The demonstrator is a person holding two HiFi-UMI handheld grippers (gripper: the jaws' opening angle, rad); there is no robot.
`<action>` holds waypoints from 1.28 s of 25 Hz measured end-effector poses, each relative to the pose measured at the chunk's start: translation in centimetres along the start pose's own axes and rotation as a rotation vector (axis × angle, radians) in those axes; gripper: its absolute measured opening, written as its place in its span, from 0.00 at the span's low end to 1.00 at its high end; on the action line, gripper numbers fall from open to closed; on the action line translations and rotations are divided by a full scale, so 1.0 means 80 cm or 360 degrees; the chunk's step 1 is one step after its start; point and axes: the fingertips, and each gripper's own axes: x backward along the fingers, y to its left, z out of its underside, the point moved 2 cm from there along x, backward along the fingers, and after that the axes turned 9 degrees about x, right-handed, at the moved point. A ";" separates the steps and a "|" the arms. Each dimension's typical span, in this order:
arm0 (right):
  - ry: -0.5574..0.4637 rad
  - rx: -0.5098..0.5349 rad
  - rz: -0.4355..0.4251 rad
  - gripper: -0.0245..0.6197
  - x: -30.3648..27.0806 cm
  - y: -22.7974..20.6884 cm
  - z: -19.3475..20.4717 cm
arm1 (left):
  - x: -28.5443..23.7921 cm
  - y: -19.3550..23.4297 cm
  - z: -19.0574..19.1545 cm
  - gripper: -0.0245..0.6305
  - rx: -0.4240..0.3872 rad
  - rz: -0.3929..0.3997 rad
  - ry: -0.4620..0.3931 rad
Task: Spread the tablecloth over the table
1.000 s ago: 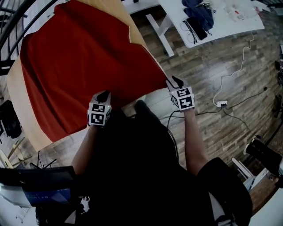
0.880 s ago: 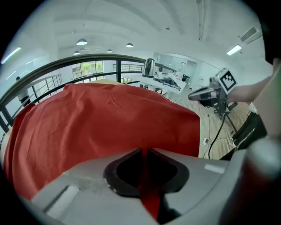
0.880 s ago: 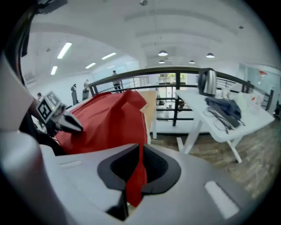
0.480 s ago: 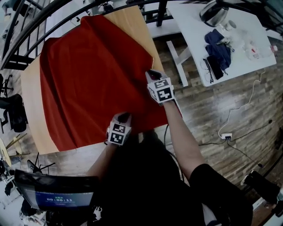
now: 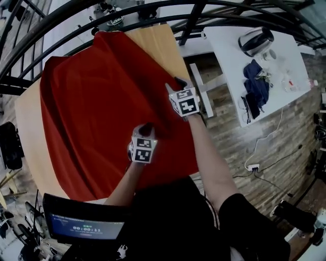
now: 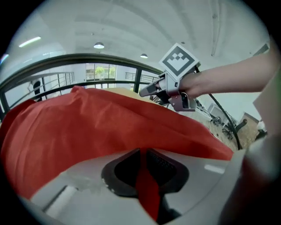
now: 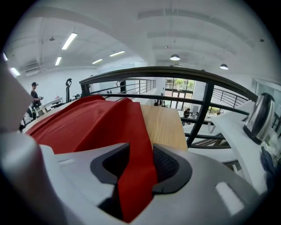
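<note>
So the red fabric tablecloth (image 5: 102, 102) is draped over most of the light wooden table (image 5: 158, 46). It's pretty rumpled, with bare wood showing at the far right corner and down the left side. The left gripper (image 5: 146, 126) has its jaws pinched tight on a fold near the cloth's near edge. The right gripper (image 5: 179, 81) is at the cloth's right edge. Its jaws have just been opening, and a strip of cloth runs loosely between them. A black metal railing (image 5: 153, 7) curves behind the table, and there's a white desk (image 5: 229, 66) off to the right.

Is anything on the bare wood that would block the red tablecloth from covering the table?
Nothing visible does. The tablecloth already lies over most of the table, and the bare wood strips at its left and far right edges carry nothing.
</note>
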 end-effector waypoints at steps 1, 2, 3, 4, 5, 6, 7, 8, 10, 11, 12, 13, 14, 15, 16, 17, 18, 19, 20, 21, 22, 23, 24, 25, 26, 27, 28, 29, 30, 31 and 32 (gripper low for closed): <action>0.0023 0.0023 -0.0008 0.30 -0.018 -0.003 -0.008 | -0.005 0.003 -0.002 0.11 0.0007 0.0025 0.0020; 0.0040 0.0036 -0.0015 0.30 -0.036 -0.005 -0.016 | -0.009 0.005 -0.003 0.11 0.0006 0.0044 0.0026; 0.0052 0.0041 -0.0025 0.30 -0.052 -0.006 -0.025 | -0.011 0.006 -0.003 0.10 0.0008 0.0057 0.0024; 0.0063 0.0042 -0.0036 0.30 -0.068 -0.005 -0.033 | -0.011 0.008 -0.001 0.10 0.0015 0.0067 0.0022; 0.0078 0.0047 -0.0046 0.30 -0.082 -0.003 -0.039 | -0.010 0.010 -0.001 0.10 0.0027 0.0073 0.0020; 0.0102 0.0058 -0.0056 0.30 -0.094 -0.002 -0.044 | -0.008 0.013 -0.004 0.10 0.0042 0.0073 0.0010; 0.0132 0.0070 -0.0066 0.30 -0.105 -0.002 -0.045 | -0.005 0.017 -0.012 0.10 0.0060 0.0063 -0.0018; 0.0162 0.0078 -0.0079 0.30 -0.113 -0.003 -0.043 | 0.001 0.022 -0.024 0.09 0.0075 0.0043 -0.0063; 0.0186 0.0071 -0.0123 0.26 -0.123 -0.004 -0.036 | 0.015 0.037 -0.051 0.04 0.0108 -0.0006 -0.0157; 0.0187 0.0078 -0.0144 0.20 -0.124 -0.004 -0.034 | 0.021 0.046 -0.064 0.04 0.0130 -0.0026 -0.0194; 0.0185 0.0110 -0.0150 0.09 -0.122 -0.002 -0.035 | 0.026 0.056 -0.076 0.04 0.0156 -0.0044 -0.0226; 0.0167 0.0172 -0.0138 0.06 -0.117 0.003 -0.040 | 0.032 0.068 -0.089 0.04 0.0191 -0.0063 -0.0258; 0.0120 0.0257 -0.0115 0.06 -0.108 0.010 -0.052 | 0.038 0.082 -0.103 0.04 0.0236 -0.0083 -0.0296; 0.0042 0.0359 -0.0093 0.06 -0.096 0.022 -0.070 | 0.044 0.100 -0.121 0.05 0.0284 -0.0100 -0.0340; -0.0055 0.0472 -0.0082 0.06 -0.082 0.040 -0.091 | 0.050 0.119 -0.142 0.10 0.0325 -0.0115 -0.0386; -0.0147 0.0598 -0.0090 0.06 -0.065 0.067 -0.111 | 0.056 0.139 -0.164 0.15 0.0353 -0.0129 -0.0430; -0.0216 0.0740 -0.0121 0.06 -0.049 0.100 -0.125 | 0.062 0.157 -0.185 0.18 0.0373 -0.0141 -0.0472; -0.0257 0.0890 -0.0171 0.06 -0.035 0.138 -0.131 | 0.067 0.174 -0.206 0.22 0.0388 -0.0149 -0.0508; -0.0279 0.1030 -0.0231 0.06 -0.025 0.176 -0.129 | 0.069 0.189 -0.226 0.27 0.0396 -0.0154 -0.0535; -0.0290 0.1144 -0.0293 0.06 -0.019 0.212 -0.122 | 0.068 0.201 -0.245 0.32 0.0390 -0.0158 -0.0547; -0.0294 0.1225 -0.0349 0.06 -0.017 0.243 -0.112 | 0.064 0.210 -0.260 0.36 0.0362 -0.0162 -0.0539; -0.0294 0.1269 -0.0396 0.06 -0.015 0.268 -0.101 | 0.056 0.215 -0.270 0.41 0.0308 -0.0170 -0.0501; -0.0291 0.1283 -0.0432 0.06 -0.015 0.287 -0.092 | 0.043 0.219 -0.274 0.46 0.0225 -0.0190 -0.0429; -0.0286 0.1276 -0.0458 0.06 -0.015 0.300 -0.083 | 0.027 0.225 -0.271 0.51 0.0124 -0.0237 -0.0333; -0.0278 0.1258 -0.0480 0.06 -0.015 0.309 -0.076 | 0.012 0.235 -0.263 0.51 0.0028 -0.0312 -0.0237; -0.0268 0.1236 -0.0503 0.06 -0.013 0.316 -0.068 | 0.002 0.251 -0.250 0.44 -0.0022 -0.0398 -0.0173; -0.0257 0.1210 -0.0538 0.06 -0.011 0.324 -0.062 | 0.001 0.269 -0.237 0.22 0.0002 -0.0464 -0.0162; -0.0246 0.1175 -0.0589 0.09 -0.008 0.331 -0.056 | 0.009 0.288 -0.225 0.05 0.0099 -0.0490 -0.0201; -0.0242 0.1129 -0.0653 0.19 -0.003 0.336 -0.052 | 0.024 0.305 -0.213 0.05 0.0239 -0.0480 -0.0271; -0.0250 0.1069 -0.0717 0.29 0.004 0.337 -0.052 | 0.045 0.320 -0.201 0.05 0.0388 -0.0455 -0.0348; -0.0272 0.0992 -0.0766 0.32 0.012 0.332 -0.055 | 0.067 0.332 -0.187 0.05 0.0526 -0.0434 -0.0413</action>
